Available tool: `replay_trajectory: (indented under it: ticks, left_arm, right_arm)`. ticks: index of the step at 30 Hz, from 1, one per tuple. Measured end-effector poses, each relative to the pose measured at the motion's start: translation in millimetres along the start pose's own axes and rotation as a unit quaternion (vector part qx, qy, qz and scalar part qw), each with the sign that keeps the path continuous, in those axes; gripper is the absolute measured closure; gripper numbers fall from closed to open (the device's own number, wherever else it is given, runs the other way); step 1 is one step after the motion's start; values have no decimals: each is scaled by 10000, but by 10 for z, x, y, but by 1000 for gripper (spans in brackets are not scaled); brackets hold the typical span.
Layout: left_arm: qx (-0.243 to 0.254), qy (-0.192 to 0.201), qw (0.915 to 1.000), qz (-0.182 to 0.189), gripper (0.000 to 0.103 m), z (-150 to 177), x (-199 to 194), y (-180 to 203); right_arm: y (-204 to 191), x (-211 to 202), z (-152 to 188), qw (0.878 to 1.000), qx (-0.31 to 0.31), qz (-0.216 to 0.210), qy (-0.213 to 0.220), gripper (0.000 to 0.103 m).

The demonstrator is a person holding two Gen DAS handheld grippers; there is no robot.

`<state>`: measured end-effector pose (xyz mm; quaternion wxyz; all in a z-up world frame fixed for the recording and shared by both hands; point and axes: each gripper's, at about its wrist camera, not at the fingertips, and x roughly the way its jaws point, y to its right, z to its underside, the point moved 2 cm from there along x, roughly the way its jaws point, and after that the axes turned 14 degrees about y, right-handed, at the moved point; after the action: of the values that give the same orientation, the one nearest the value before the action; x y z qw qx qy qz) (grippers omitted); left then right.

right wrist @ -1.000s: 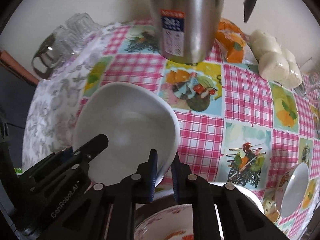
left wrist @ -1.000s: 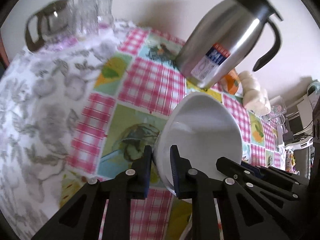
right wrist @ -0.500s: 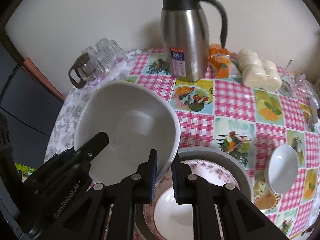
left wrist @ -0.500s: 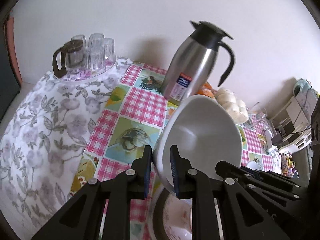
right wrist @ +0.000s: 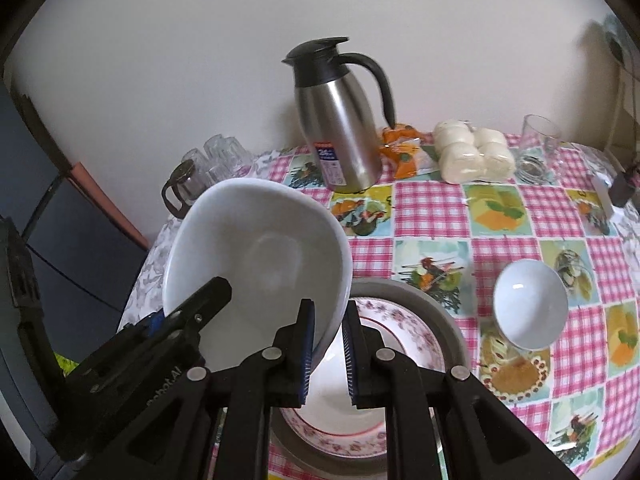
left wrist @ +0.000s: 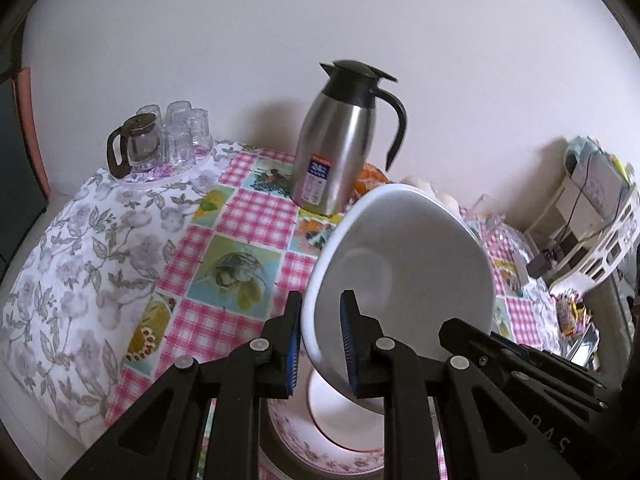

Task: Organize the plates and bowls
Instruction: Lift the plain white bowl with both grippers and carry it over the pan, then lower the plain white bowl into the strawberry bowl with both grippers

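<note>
Raised since earlier: large white bowl (right wrist: 256, 256), clamped at opposite rims by left gripper (left wrist: 320, 344) and right gripper (right wrist: 326, 354), above floral plate (right wrist: 396, 332). Unstacked: small bowl (right wrist: 530, 310).

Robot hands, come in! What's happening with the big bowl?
Both jaws clamped on big white bowl rim. Bowl tilted, above floral plate. Nothing in the way.

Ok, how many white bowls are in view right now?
2. The large white bowl is held in the air, tilted, by both grippers over the stacked plates. The small white bowl sits on the tablecloth to the right. Others may be hidden.
</note>
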<state>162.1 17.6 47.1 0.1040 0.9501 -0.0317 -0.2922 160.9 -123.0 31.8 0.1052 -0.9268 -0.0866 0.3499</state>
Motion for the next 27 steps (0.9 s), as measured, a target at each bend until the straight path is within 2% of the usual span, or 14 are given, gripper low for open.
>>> replay_trajectory:
  ticks: [9, 15, 27]
  left_arm:
    - [229, -45, 9997, 28, 84, 259, -6, 276]
    - [301, -195, 9992, 200, 84, 377, 19, 368]
    - [494, -275, 9984, 64, 84, 509, -2, 494]
  right_arm:
    - [333, -158, 203, 9992, 273, 22, 274, 88]
    - [590, -196, 351, 9963, 757, -102, 391, 88]
    - [710, -236, 463, 9957, 827, -60, 414, 88]
